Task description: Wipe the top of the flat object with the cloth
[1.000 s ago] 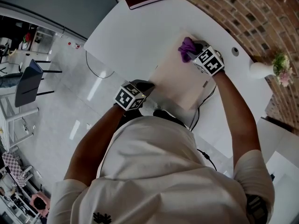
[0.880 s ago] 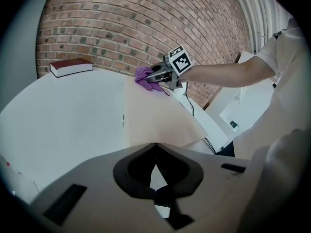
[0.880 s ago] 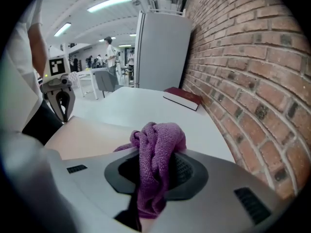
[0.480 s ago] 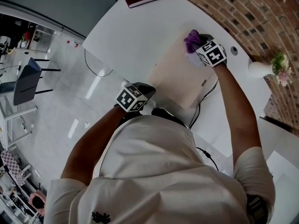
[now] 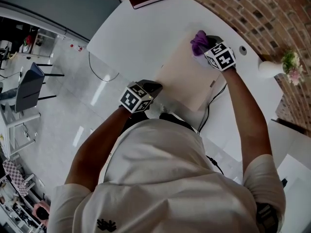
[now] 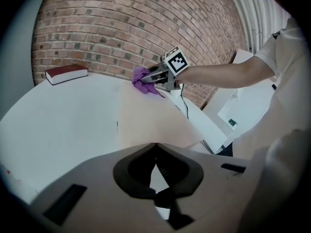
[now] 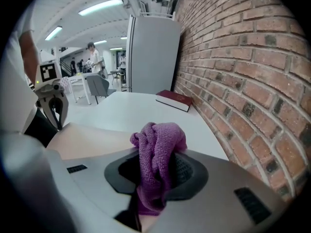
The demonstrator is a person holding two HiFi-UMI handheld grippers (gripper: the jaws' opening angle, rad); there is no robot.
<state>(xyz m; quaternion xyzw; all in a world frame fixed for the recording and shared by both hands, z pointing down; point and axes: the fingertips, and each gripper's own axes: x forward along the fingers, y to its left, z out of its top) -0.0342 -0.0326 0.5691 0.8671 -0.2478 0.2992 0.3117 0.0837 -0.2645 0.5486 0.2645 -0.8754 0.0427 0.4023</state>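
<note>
My right tongs [image 5: 206, 46] pinch the cloth [image 7: 158, 149], upper right; left tongs [image 6: 155, 147] closed, empty. The unpinned board [image 5: 187, 79] may slide.

My right arm [image 5: 244, 118] stretches forward, nearly straight. My right gripper [image 7: 156, 155] is at its far end, jaws clamped on the cloth [image 7: 158, 140]. My left arm [image 5: 96, 147] is bent and held close. My left gripper [image 6: 155, 145] has its jaws pressed together, with nothing between them.
</note>
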